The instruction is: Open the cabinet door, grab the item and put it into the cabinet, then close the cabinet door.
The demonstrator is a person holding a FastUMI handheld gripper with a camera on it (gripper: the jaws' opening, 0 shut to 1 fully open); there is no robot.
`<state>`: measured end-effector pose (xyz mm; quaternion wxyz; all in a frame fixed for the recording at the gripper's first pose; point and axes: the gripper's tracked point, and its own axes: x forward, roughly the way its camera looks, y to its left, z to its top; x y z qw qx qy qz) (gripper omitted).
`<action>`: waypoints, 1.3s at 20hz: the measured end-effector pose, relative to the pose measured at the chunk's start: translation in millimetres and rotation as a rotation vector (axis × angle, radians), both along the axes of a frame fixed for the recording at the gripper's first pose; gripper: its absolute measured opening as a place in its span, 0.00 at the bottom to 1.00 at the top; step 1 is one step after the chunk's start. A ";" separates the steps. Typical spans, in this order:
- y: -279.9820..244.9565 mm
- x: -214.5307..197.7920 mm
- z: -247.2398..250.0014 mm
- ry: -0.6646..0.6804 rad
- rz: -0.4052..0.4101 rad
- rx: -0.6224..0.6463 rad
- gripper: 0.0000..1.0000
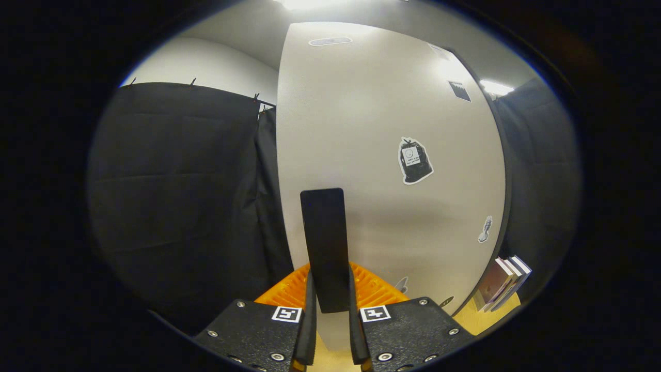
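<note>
Gripper (330,289): fingers pinching a flat black rectangular handle (324,243), long axis upright, standing between them. Pale grey cabinet door (382,155), stickered, directly ahead, swung edge-on. Item for stowing: undetermined; a stack of books (503,284) lies beyond the door's lower right corner.

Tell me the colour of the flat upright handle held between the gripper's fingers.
Black: the flat upright handle on the pale cabinet door, clearest in the gripper view.
</note>
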<state>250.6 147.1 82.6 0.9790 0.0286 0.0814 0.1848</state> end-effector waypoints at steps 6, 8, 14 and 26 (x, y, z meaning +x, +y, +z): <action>-12.2 -20.0 4.5 0.002 -0.002 0.011 0.27; -16.5 -23.7 5.4 0.005 -0.009 0.022 0.27; -31.1 -35.9 7.1 0.000 -0.043 0.033 0.27; -63.7 -52.1 9.1 0.001 -0.115 0.040 0.26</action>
